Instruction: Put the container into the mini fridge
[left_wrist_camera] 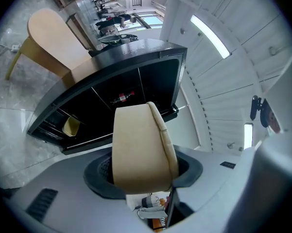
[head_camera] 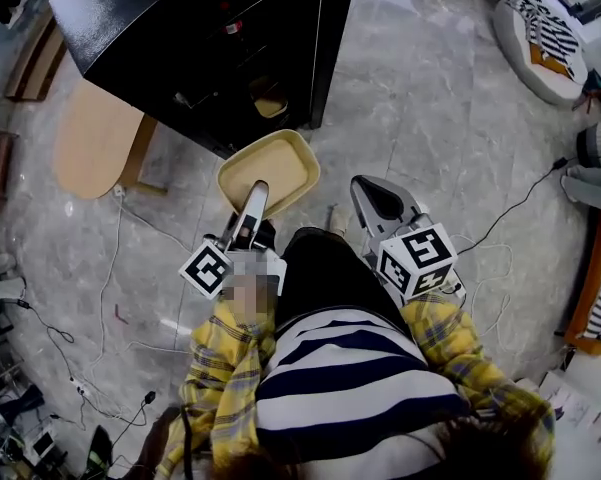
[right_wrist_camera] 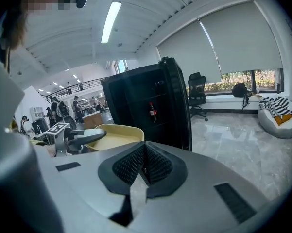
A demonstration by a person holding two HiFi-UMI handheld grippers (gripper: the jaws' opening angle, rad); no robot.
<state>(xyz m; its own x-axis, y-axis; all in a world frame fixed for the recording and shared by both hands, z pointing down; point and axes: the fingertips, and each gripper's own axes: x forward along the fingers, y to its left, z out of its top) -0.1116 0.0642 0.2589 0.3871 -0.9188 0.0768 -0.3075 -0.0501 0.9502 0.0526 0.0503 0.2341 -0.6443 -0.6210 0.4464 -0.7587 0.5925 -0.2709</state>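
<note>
A shallow beige container (head_camera: 270, 168) hangs in front of the black mini fridge (head_camera: 210, 48), whose front stands open toward me. My left gripper (head_camera: 257, 194) is shut on the container's near rim. In the left gripper view the container (left_wrist_camera: 141, 149) sits edge-on between the jaws, with the fridge's (left_wrist_camera: 121, 91) dark shelves beyond it. My right gripper (head_camera: 378, 200) is to the right of the container and holds nothing. In the right gripper view its pads (right_wrist_camera: 155, 166) meet, and the container (right_wrist_camera: 116, 135) lies to their left before the fridge (right_wrist_camera: 146, 106).
A red-labelled bottle (left_wrist_camera: 122, 98) and a small yellow thing (left_wrist_camera: 70, 125) sit on the fridge shelves. A light wooden chair (head_camera: 95, 138) stands left of the fridge. Cables (head_camera: 110, 298) trail over the marble floor, and a striped cushion (head_camera: 540, 33) lies far right.
</note>
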